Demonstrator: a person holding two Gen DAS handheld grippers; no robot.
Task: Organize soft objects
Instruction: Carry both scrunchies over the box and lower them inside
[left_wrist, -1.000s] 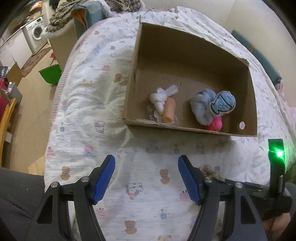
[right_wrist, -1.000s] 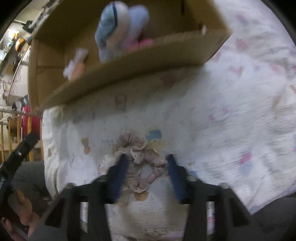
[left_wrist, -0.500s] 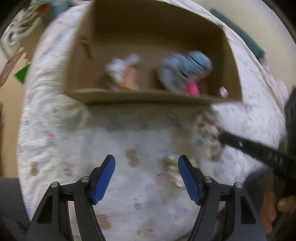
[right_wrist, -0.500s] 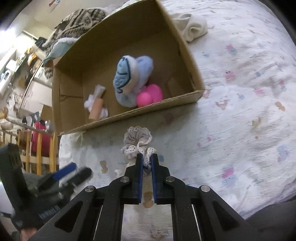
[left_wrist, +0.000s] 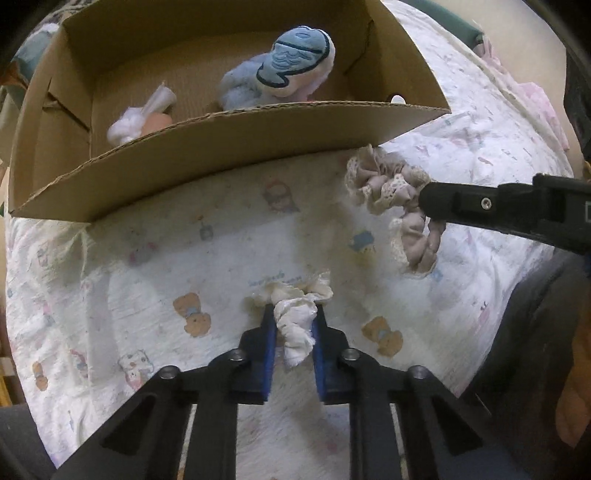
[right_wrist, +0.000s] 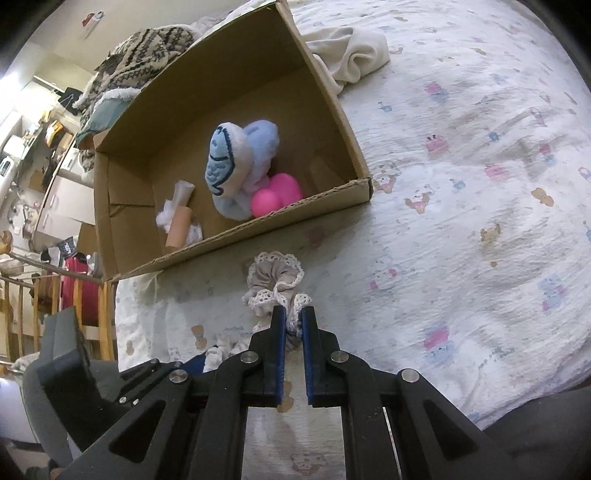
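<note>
Scrunchies are light, limp and floppy, so pinch a thick fold: your left gripper (left_wrist: 291, 325) is clenched on the white scrunchie (left_wrist: 295, 332) on the bedsheet (left_wrist: 147, 295); your right gripper (right_wrist: 291, 325) clamps the beige scrunchie (right_wrist: 275, 277) just before the box (right_wrist: 229, 236).

Right hand-held gripper (right_wrist: 290, 321) pinches a lace-trimmed taupe scrunchie (right_wrist: 276, 284) on the printed bedsheet (right_wrist: 461, 221), just in front of the cardboard box (right_wrist: 332, 110). Box contains a blue fish plush (right_wrist: 236, 166), pink ball (right_wrist: 275, 194), and peach tube (right_wrist: 177, 227).
</note>
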